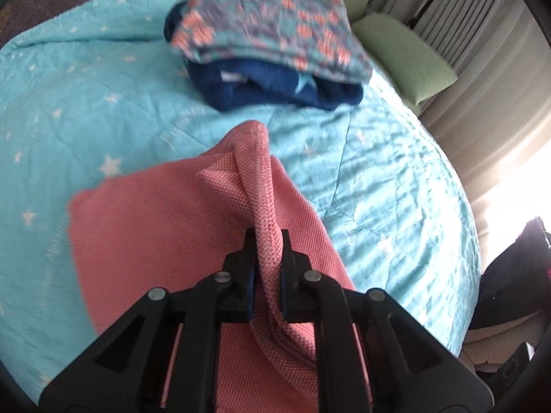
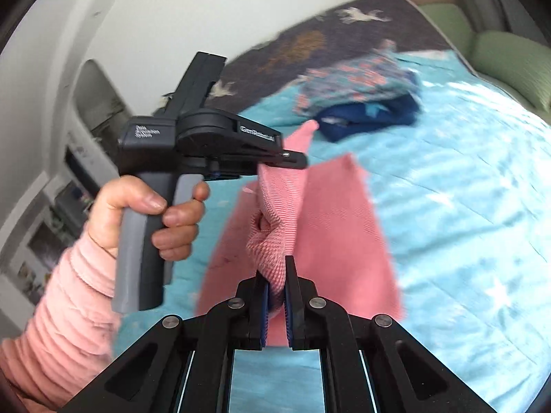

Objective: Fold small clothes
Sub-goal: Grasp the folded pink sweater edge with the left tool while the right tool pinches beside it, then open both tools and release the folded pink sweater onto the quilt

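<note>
Two folded garments (image 1: 272, 44) stacked beyond jaws; both grippers' jaws clamp pink woven cloth (image 1: 165, 227), lifted, fold unfinished.

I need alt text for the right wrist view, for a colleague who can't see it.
The right gripper is shut on a bunched edge of the pink cloth, lifted above the turquoise star-print quilt. The left gripper, in the person's left hand, also pinches it; folded clothes lie behind.

Pink woven cloth (image 1: 193, 227) hanging lifted by a bunched edge, the rest trailing onto the turquoise starred quilt. Beyond it, lying folded in a stack: floral garment (image 1: 272, 24) resting on top of a navy garment (image 1: 275, 86).
</note>
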The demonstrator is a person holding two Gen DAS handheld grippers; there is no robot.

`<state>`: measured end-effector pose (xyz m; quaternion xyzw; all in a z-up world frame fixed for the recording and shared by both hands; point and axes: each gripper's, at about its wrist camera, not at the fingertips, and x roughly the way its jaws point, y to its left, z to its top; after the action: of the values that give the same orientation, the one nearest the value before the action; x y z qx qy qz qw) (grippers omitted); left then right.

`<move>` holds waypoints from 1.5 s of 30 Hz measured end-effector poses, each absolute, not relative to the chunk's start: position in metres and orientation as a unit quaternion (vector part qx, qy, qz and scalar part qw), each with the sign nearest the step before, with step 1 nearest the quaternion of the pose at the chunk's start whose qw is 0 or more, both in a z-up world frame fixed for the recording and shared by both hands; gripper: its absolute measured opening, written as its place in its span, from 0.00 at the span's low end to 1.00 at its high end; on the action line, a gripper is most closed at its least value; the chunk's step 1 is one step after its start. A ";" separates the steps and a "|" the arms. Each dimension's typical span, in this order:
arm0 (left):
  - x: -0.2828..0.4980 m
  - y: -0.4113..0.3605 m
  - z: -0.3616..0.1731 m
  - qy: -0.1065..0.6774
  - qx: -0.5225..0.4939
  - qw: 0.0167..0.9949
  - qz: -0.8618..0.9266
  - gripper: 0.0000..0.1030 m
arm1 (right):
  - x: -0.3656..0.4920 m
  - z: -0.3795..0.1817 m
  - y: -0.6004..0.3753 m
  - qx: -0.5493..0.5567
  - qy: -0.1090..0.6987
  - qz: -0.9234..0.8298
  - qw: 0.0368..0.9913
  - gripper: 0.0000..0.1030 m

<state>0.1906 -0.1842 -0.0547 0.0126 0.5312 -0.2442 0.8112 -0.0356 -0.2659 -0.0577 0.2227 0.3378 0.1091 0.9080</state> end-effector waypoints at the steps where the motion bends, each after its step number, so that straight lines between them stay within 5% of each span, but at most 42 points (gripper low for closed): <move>1: 0.189 -0.187 -0.056 0.532 0.013 0.811 -0.244 0.12 | -0.035 -0.067 -0.275 0.233 0.343 0.106 0.904 0.06; 8: 0.183 -0.198 -0.050 0.527 0.022 0.813 -0.248 0.14 | -0.033 -0.086 -0.299 0.265 0.355 0.121 0.888 0.06; 15: 0.167 -0.193 -0.017 0.503 -0.032 0.803 -0.317 0.36 | -0.030 -0.100 -0.302 0.249 0.370 0.120 0.887 0.09; 20: 0.136 -0.165 0.000 0.467 -0.006 0.823 -0.323 0.41 | -0.043 -0.103 -0.313 0.259 0.373 0.111 0.884 0.12; 32: 0.033 -0.077 -0.054 0.490 0.047 0.825 -0.279 0.47 | -0.039 -0.060 -0.330 0.220 0.349 0.124 0.903 0.20; 37: 0.016 -0.076 -0.061 0.485 0.027 0.819 -0.307 0.59 | -0.011 -0.057 -0.301 0.171 0.374 0.207 0.888 0.36; 45: 0.022 -0.079 -0.087 0.502 0.050 0.824 -0.256 0.59 | 0.030 -0.092 -0.307 0.199 0.451 0.233 0.838 0.36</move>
<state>0.0217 -0.0794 -0.0872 0.0504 0.5022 -0.2563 0.8244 0.0299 -0.3073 -0.0922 0.1986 0.4506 0.2333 0.8385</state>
